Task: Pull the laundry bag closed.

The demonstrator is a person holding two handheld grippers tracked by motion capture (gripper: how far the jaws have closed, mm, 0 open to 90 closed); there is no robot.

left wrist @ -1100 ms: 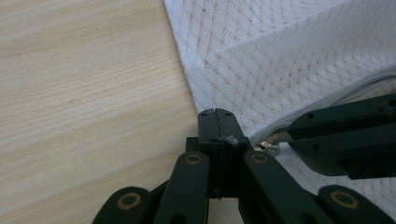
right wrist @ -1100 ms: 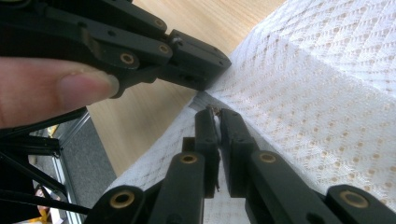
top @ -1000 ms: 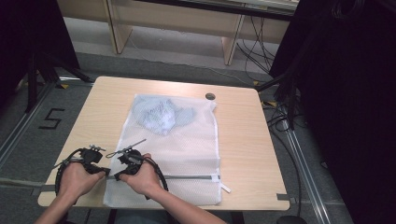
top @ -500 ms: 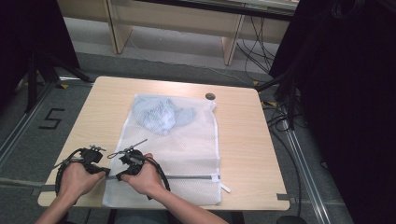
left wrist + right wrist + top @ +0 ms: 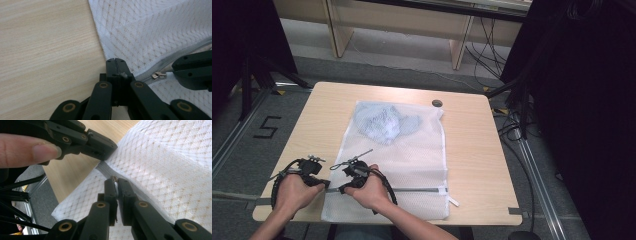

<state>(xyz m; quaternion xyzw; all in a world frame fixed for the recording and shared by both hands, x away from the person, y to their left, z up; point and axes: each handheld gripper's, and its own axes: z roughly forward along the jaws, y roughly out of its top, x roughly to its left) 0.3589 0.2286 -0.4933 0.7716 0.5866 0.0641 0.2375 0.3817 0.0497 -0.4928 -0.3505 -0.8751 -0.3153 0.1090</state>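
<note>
- While the white mesh laundry bag (image 5: 404, 160) lies flat along the middle of the wooden table (image 5: 472, 150), its grey zipper (image 5: 412, 189) runs across the near end, close to the person's edge, so both tools can reach it without stretching.
- At the zipper's left end sits the small metal slider (image 5: 157, 74); in the left gripper view it shows just ahead of the right gripper's black jaw tips.
- The right gripper (image 5: 117, 181) has its jaws drawn nearly together on the slider's pull tab, a thin gap between them; the grip looks meant for dragging the slider along the teeth.
- The left gripper (image 5: 115, 61) has its jaws pressed tight together at the bag's left edge, apparently pinching the mesh hem beside the zipper's end, probably to hold the fabric taut against the pull.
- Both hands, left (image 5: 294, 192) and right (image 5: 369, 192), rest low at the table's near left corner, touching distance apart.
- Inside the bag's far end lies a crumpled pale blue garment (image 5: 384, 122), well apart from the zipper, so nothing there should snag the slider.
- A small dark round object (image 5: 437, 103) sits on the table near the bag's far right corner.
</note>
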